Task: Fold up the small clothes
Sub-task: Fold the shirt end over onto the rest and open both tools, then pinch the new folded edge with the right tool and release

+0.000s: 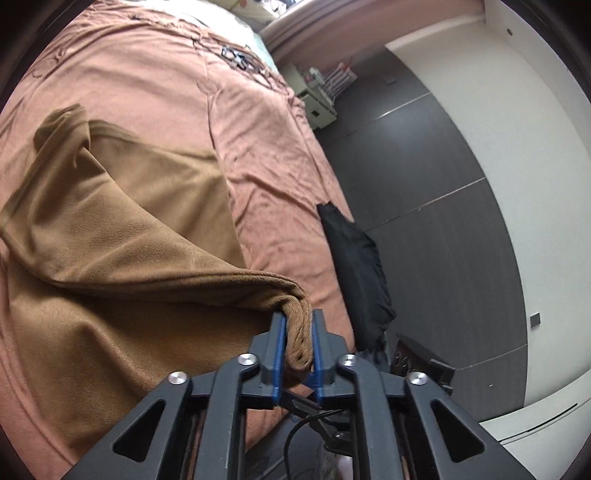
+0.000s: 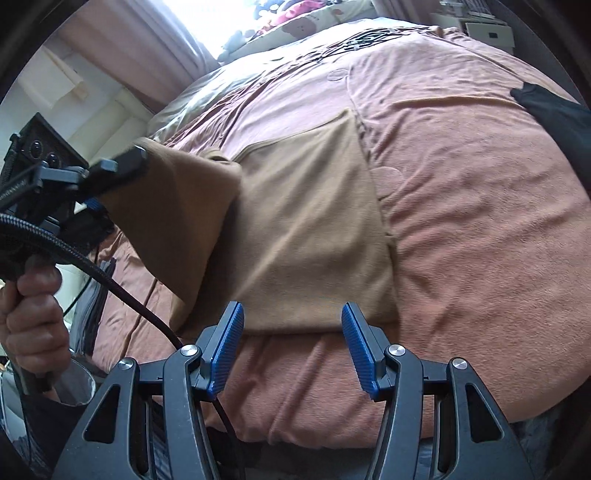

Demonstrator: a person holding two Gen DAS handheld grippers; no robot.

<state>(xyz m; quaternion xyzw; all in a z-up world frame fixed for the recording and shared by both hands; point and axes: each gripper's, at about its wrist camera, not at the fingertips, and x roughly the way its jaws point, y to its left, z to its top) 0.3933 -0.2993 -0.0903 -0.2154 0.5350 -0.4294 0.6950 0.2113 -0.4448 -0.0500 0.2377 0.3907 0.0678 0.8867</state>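
Closest to the left wrist camera, the left gripper (image 1: 298, 325) has its two blue-lined fingers (image 1: 277, 343) closed tight on a thick, ribbed edge of the brown garment (image 1: 122, 229), and the pinched fold fills the narrow gap between them. From this grip the cloth rises as a lifted flap and then falls back down to the rest of the garment, which lies spread on the pink bedspread (image 1: 266, 155). In the right wrist view the same garment (image 2: 314, 221) is seen flat in the middle of the bedspread (image 2: 480, 229), with one side raised and folded over toward the left, where the left gripper (image 2: 125, 162) holds it up; a hand (image 2: 33, 314) grasps the handle of that tool, and a black cable (image 2: 122, 288) hangs from it. The right gripper (image 2: 291, 325) stands wide open and has hold of nothing; its blue ribbed pads (image 2: 360, 350) are just at the near edge of the garment, one at each side, and I cannot tell if they touch the cloth. Further out, a black cloth (image 1: 358, 266) hangs over the side of the bed, near the dark grey floor (image 1: 436, 206). At the far end of the bed there is a pale curtain (image 2: 184, 33) with bright light beside it.
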